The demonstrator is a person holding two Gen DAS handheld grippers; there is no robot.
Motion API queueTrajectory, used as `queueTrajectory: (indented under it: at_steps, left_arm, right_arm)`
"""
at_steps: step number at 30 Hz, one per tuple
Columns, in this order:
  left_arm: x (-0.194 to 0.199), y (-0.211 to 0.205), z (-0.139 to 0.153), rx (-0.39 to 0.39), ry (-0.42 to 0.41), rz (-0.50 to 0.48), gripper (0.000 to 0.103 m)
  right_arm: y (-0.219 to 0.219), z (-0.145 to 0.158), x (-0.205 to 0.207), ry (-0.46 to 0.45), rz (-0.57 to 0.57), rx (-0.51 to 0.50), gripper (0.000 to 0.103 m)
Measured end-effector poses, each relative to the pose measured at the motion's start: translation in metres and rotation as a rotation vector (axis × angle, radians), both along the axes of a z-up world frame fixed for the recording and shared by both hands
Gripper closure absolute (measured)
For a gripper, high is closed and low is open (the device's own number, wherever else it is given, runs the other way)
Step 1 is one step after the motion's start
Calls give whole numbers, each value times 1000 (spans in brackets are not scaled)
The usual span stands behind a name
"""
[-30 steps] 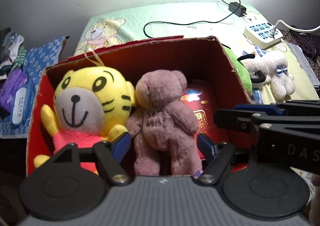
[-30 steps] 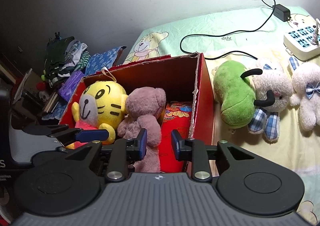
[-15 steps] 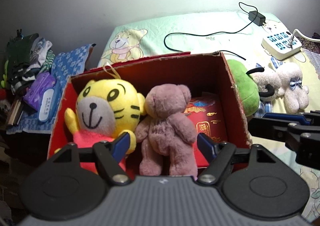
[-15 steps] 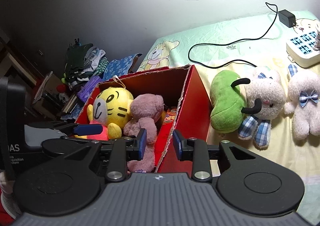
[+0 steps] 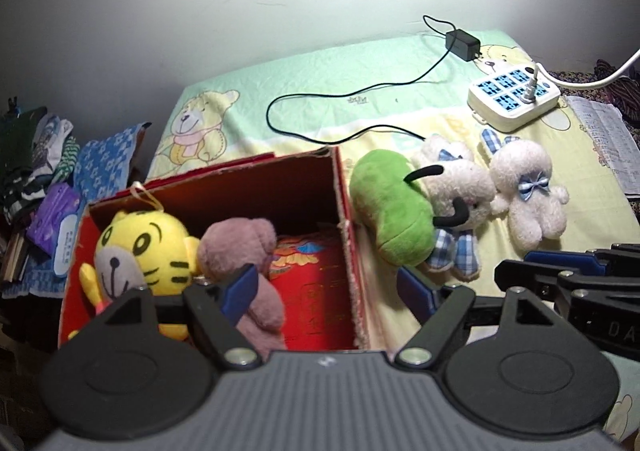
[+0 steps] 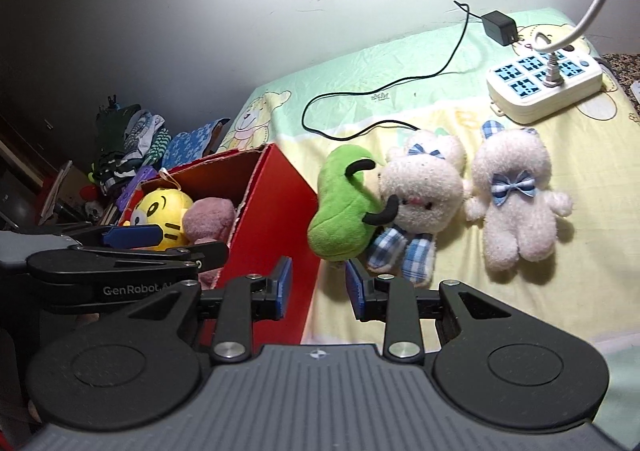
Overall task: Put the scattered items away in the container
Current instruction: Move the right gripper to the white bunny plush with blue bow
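A red cardboard box (image 5: pixel 345 211) stands on the bed, with a yellow tiger plush (image 5: pixel 148 247) and a pink bear (image 5: pixel 240 247) inside it. Right of the box lie a green plush (image 5: pixel 396 211), a white plush with plaid feet (image 5: pixel 460 187) and a white bunny with a blue bow (image 5: pixel 528 187). My left gripper (image 5: pixel 328 285) hovers over the box's right wall, its jaws opening and gripping nothing. My right gripper (image 6: pixel 319 279) is shut to a narrow gap with nothing in it, just short of the green plush (image 6: pixel 340 211) and beside the box (image 6: pixel 276 211).
A white power strip (image 5: pixel 512 99) with a plugged white cable sits at the back right. A black charger (image 5: pixel 462 43) and its cord trail across the sheet. Clothes and a purple pack (image 5: pixel 52 211) are piled left of the bed. Papers (image 5: pixel 604 139) lie at the far right.
Both grippers have moved right, from over the box's inside towards the plush toys on the bed. The left jaws stand slightly wider.
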State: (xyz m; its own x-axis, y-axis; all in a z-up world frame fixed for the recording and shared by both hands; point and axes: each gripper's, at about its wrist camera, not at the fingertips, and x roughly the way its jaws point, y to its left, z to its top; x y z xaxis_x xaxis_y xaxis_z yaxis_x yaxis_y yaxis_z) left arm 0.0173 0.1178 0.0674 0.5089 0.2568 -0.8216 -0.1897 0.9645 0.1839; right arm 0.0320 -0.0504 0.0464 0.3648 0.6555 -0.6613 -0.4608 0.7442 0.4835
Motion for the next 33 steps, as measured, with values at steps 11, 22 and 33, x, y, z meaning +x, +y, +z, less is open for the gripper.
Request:
queueTrajectory:
  at_steps: [11,22,33]
  left_arm:
    - [26,-48,-11,-49,36,-107,21]
    - [41,-79,-60,-235,101,-234,27]
    - [84,-99,-84,-338,5,-321,29]
  right_arm:
    - [-47,-3,12,-6,-108,-59,70]
    - [-104,-32,37,89,-242,-88,69]
    - [-125,-53,79,124,-303,-39,62]
